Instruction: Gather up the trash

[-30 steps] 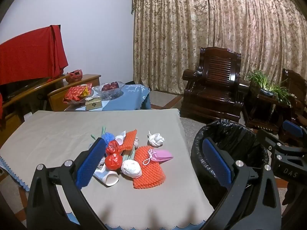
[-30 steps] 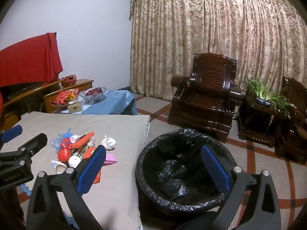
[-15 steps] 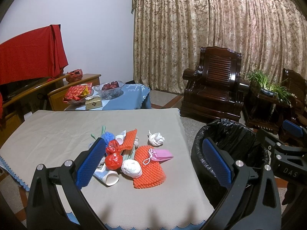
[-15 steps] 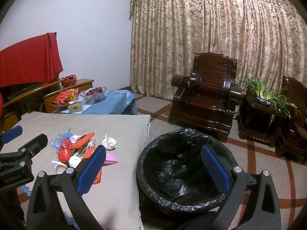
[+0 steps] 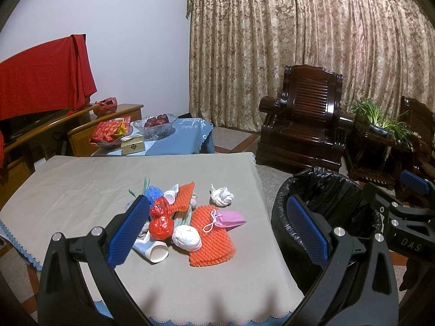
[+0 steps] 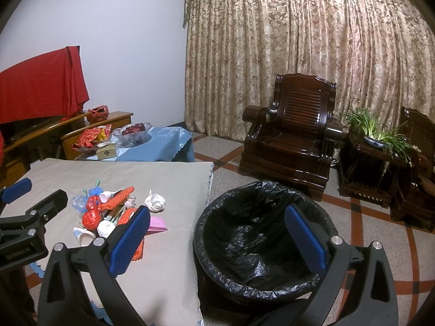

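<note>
Trash [image 5: 187, 217] lies heaped near the middle of the table [image 5: 81, 190] in front of me: two red plastic wads [image 5: 161, 218], a white wad [image 5: 187, 237], a crumpled tissue [image 5: 222, 195], a pink mask [image 5: 229, 218] on an orange bumpy mat [image 5: 212, 244], a second orange mat [image 5: 185, 197], a blue wad [image 5: 152, 192] and a paper cup [image 5: 155, 252]. My left gripper [image 5: 217, 233] hangs above the near table edge with its blue pads wide apart, empty. My right gripper [image 6: 217, 241] is just as wide apart and empty, over the bin [image 6: 261, 241] with its black liner, which stands on the floor just beside the table's right edge. Nothing shows inside the bin but the liner.
</note>
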{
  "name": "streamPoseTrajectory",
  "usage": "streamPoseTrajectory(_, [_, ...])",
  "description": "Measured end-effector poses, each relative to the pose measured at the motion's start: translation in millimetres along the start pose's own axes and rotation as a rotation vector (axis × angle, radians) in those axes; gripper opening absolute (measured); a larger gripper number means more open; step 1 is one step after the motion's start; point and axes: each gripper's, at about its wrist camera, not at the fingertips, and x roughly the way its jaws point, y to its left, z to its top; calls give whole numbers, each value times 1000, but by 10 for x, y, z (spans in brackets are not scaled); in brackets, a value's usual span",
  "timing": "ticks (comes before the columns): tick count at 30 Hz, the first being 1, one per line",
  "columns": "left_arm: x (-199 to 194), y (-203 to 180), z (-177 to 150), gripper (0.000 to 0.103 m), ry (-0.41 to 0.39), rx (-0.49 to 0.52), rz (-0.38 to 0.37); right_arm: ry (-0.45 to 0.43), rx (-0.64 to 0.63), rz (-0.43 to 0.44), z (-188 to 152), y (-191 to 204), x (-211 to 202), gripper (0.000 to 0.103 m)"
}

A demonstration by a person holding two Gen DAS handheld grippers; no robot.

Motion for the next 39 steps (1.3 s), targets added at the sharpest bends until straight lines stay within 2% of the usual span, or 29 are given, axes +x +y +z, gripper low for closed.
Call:
streamPoseTrajectory(33, [2, 0, 0, 98, 5, 0, 0, 5, 3, 2, 42, -13, -30, 97])
streamPoseTrajectory(34, [2, 0, 0, 98, 5, 0, 0, 6, 2, 3, -49, 29, 59, 97])
streamPoseTrajectory(39, [1, 1, 0, 98, 5, -2, 0, 6, 3, 2, -52, 30, 65, 97])
